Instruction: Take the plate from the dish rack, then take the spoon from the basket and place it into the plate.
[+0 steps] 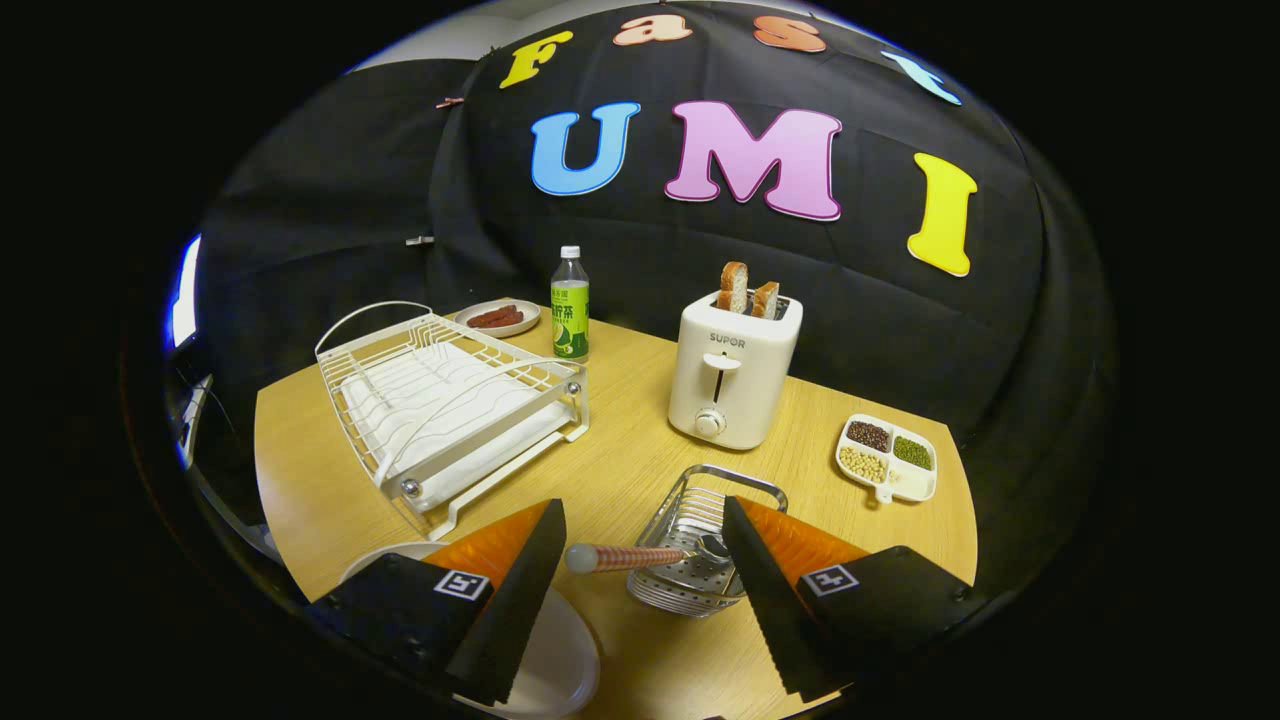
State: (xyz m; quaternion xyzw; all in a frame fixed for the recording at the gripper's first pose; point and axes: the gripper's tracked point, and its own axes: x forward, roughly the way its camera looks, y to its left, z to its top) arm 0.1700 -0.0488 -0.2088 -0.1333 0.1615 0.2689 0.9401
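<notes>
Wooden table (620, 470) with dish rack (450, 410), toaster (735, 370), basket (700, 545), plate (550, 660), bottle (570, 305).

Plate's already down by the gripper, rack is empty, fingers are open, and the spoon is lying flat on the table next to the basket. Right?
One slip: the gripper view shows the spoon still resting in the basket, handle sticking out over its rim between the open fingers of the gripper. The plate is down and the dish rack empty.

Table set out in the booth, seen along the gripper (640, 590).

The spoon (640, 556) lies across the basket (700, 560) between the spread fingers, untouched; the plate (560, 650) sits under the left finger. Beyond: dish rack (450, 400) left, toaster (730, 375) centre, divided dish (888, 458) right, with bottle (570, 305) and saucer (498, 318) behind the rack.
</notes>
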